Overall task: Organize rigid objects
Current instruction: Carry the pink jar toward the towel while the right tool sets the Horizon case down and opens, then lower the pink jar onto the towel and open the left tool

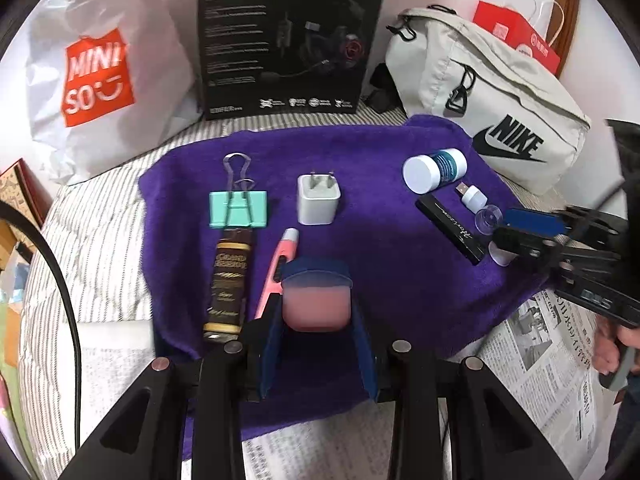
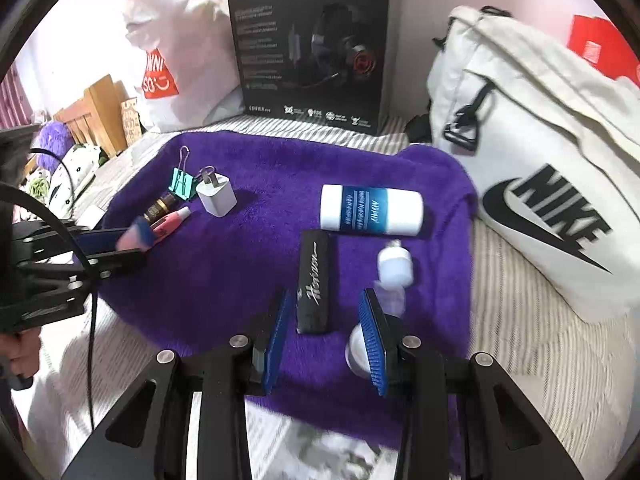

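On the purple towel (image 1: 380,260) lie a mint binder clip (image 1: 238,209), a white plug adapter (image 1: 318,199), a dark brown tube (image 1: 228,280), a pink lighter (image 1: 276,268), a white and blue bottle (image 1: 434,169), a black Horizon case (image 1: 450,227), a small white USB piece (image 1: 474,197) and a clear suction cup (image 1: 487,219). My left gripper (image 1: 316,320) is shut on a pink jar with a blue lid (image 1: 316,296), held over the towel's near edge; it also shows in the right wrist view (image 2: 136,236). My right gripper (image 2: 326,332) is open just short of the black case (image 2: 316,284).
A Miniso bag (image 1: 100,80), a black headset box (image 1: 288,36) and a white Nike bag (image 1: 496,96) stand along the back. Newspaper (image 1: 556,352) lies under the towel at the right. The bed's left edge has a wooden frame (image 2: 96,112) beyond it.
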{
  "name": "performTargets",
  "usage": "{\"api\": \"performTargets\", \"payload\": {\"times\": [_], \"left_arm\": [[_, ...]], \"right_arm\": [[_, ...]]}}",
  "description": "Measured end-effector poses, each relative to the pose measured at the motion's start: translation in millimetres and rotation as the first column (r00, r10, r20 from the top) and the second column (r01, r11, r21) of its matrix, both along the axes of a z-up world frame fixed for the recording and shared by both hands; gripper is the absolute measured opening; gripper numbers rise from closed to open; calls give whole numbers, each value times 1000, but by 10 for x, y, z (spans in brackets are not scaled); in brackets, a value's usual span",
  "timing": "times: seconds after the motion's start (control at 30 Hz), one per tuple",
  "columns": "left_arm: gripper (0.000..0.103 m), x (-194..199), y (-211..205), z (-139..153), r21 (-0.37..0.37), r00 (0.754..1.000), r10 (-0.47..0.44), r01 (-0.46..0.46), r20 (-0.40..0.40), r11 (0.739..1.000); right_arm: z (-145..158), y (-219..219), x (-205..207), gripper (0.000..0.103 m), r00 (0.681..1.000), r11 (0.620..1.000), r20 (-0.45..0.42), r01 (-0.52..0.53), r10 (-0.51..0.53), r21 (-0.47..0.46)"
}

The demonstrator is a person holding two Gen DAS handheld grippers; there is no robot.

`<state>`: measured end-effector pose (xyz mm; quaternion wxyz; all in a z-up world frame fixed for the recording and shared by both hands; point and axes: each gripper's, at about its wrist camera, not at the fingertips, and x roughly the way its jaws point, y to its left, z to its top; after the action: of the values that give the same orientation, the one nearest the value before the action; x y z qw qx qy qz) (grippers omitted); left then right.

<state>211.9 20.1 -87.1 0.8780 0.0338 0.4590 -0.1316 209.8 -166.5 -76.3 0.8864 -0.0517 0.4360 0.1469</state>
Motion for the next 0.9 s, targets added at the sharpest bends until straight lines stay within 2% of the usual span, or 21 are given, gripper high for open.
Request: {"api": "performTargets", "payload": {"times": [0.2, 0.37, 0.83, 0.9], "left_arm": [[32, 101, -116, -128, 39, 1000, -2, 3, -28, 999], [32, 139, -149, -156, 37, 1000, 0, 1, -32, 999], [33, 144, -230, -168, 99, 999, -26, 29, -32, 995], [36, 132, -226, -167, 91, 999, -30, 33, -39, 995]], "right_arm": [[42, -116, -253, 36, 1000, 1000, 1, -3, 3, 1], [-9, -165, -370, 36, 1000, 1000, -11, 5, -5, 21], [-72, -143, -343, 36, 1000, 1000, -20, 8, -7, 28], [-65, -158, -335, 36, 1000, 1000, -21, 10, -9, 21]]}}
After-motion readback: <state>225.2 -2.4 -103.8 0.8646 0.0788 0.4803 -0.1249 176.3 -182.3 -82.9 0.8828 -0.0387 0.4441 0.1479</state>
